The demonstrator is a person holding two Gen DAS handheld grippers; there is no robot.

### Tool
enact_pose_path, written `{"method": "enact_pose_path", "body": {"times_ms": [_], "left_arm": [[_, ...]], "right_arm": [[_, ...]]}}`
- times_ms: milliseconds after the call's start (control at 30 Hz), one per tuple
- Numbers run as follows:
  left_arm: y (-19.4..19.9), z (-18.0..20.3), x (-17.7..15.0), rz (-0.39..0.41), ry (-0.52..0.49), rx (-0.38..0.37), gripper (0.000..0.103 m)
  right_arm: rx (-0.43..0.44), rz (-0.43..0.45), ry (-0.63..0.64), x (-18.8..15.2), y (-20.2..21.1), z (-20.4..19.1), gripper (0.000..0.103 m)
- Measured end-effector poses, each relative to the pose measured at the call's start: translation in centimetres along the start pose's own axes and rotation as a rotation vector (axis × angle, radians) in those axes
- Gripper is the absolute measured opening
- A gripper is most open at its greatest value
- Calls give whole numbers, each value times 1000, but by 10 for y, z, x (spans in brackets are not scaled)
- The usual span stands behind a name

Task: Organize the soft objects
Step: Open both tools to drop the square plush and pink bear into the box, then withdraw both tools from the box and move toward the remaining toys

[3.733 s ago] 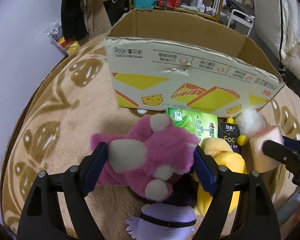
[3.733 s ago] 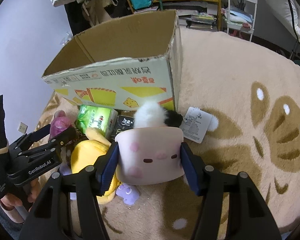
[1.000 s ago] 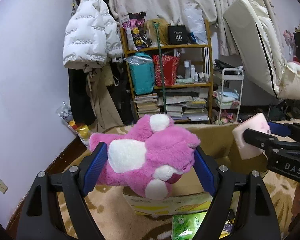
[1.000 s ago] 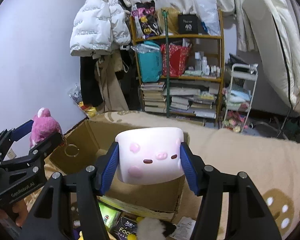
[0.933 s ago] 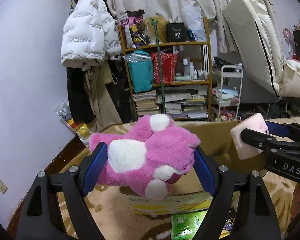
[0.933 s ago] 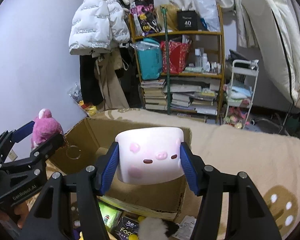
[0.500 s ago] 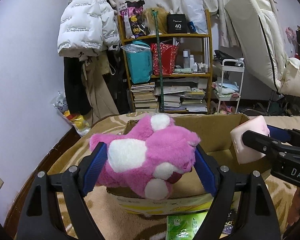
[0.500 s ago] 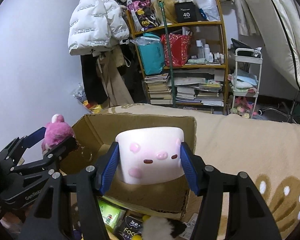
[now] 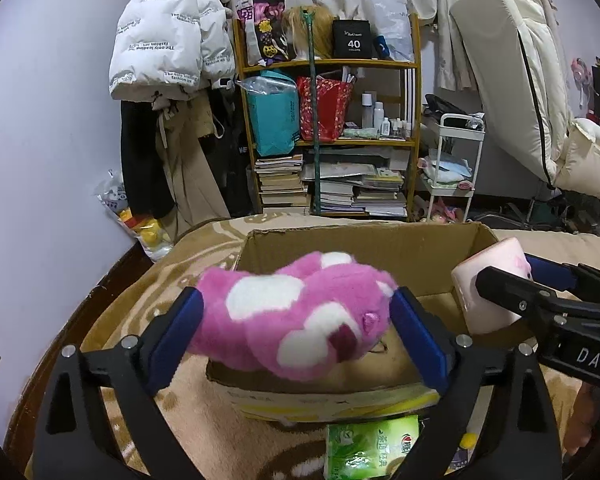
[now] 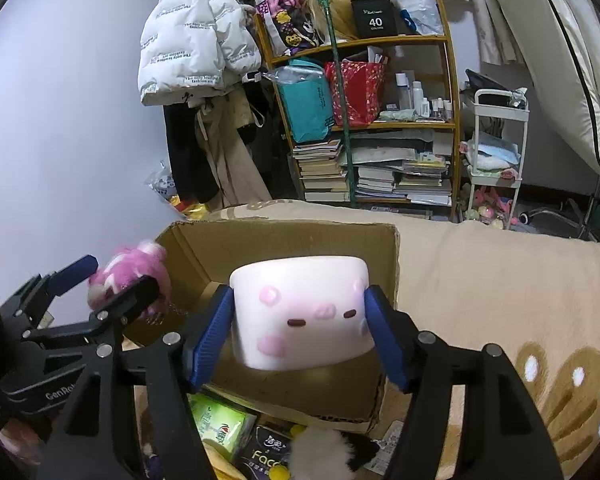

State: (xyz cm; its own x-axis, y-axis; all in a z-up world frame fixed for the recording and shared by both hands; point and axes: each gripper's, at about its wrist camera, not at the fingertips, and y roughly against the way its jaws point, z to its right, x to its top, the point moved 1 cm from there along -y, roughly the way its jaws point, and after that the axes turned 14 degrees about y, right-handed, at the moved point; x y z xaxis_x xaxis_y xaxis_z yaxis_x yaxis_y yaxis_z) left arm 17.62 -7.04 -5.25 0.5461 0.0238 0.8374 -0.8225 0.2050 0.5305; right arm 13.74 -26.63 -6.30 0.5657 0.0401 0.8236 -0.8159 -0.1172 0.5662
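**Release over the box: both soft toys leaving their grips**

Left wrist view. The left gripper [image 9: 296, 328] has just been opening; its blue pads now stand spread, and the pink plush toy [image 9: 296, 320] between them has sagged and blurred, its flanks at most brushing the pads, where a second ago it sat firmly pinched. The toy hangs over the near wall of the cardboard box [image 9: 420, 252], at 12 o'clock from the camera.

Right wrist view. The right gripper [image 10: 298, 332] has likewise just been opening. The pale pink marshmallow toy [image 10: 300, 312] lies between the parted pads, which flare away from its sides; it appears to be slipping free above the open box [image 10: 384, 280]. The left gripper [image 10: 100, 288] and its plush toy [image 10: 128, 272] show at 9 o'clock.

Reading for the task. Both toys have been carried from the blanket [image 9: 140, 320] to the box mouth, and the release appears under way; each should drop inside.

Containers. The box floor, where visible, looks bare apart from a small ring-like item [image 10: 156, 316], too unclear to name. Outside, at 6 o'clock, a green tissue pack [image 9: 368, 448] and a dark packet [image 10: 268, 452] remain on the blanket, with a white fluffy toy [image 10: 320, 456].
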Motion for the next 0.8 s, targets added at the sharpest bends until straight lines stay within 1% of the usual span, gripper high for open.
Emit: {"method": "enact_pose_path", "body": {"times_ms": [33,100,133,167,233,300,333,433,567,667,800], "left_arm": [[1,1,0,4,-4,0,93],[2,2,-1,9,-13,7,94],[2,3,-1,9,-18,12,95],[2,3,-1,8,-21,17,95],[3,2,-1,9,-22,26,96],[4,1,0,8,-18,34,100],[4,0,0,8,-16,41,100],[7,-2,1,8,-15,56,101],[14,-8,2,-11,-14,76,101],[24,-13,2,-38,9,62,101],[39,-18,2,-18,3,82,101]], "right_arm": [[-1,5,-1,0,1,0,72],[-2,17,-1,1,4,1,79],[-3,24,-1,1,5,1,86],[-8,31,-3,2,7,2,89],[-10,27,-12,3,8,3,89],[-8,21,-26,3,11,5,90],[-7,21,-29,2,13,5,91],[-12,24,-27,3,20,5,101],[-13,31,-39,2,32,6,101],[-9,29,-44,1,38,4,101],[10,51,-51,1,54,-1,103]]}}
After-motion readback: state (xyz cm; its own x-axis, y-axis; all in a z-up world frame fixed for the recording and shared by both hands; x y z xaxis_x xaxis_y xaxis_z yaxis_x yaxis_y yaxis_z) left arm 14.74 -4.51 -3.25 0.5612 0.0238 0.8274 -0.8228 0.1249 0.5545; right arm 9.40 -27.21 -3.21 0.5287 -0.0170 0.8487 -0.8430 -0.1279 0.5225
